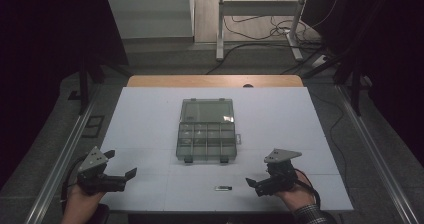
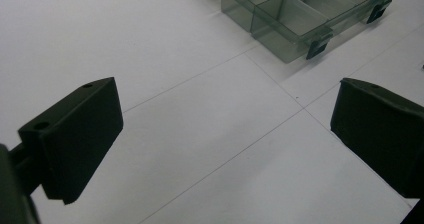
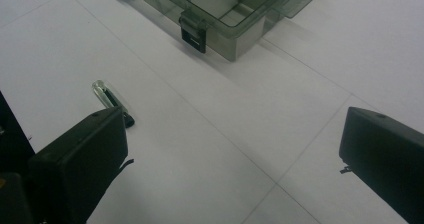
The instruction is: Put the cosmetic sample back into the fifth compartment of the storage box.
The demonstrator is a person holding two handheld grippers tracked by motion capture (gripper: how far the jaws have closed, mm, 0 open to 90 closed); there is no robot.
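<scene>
Claws rest spread apart at the near desk (image 1: 150, 114) corners, left claw (image 1: 121, 164) and right claw (image 1: 260, 180) both holding nothing, a small stick (image 1: 223, 188) between them nearer the right, an open compartment box (image 1: 206, 140) farther off.

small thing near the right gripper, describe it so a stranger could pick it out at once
On the white table, find the clear compartment box lying open in the middle. Come toward the near edge: the small dark stick with a clear, shiny end lies flat, alone, just left of the right gripper, touching nothing.
</scene>
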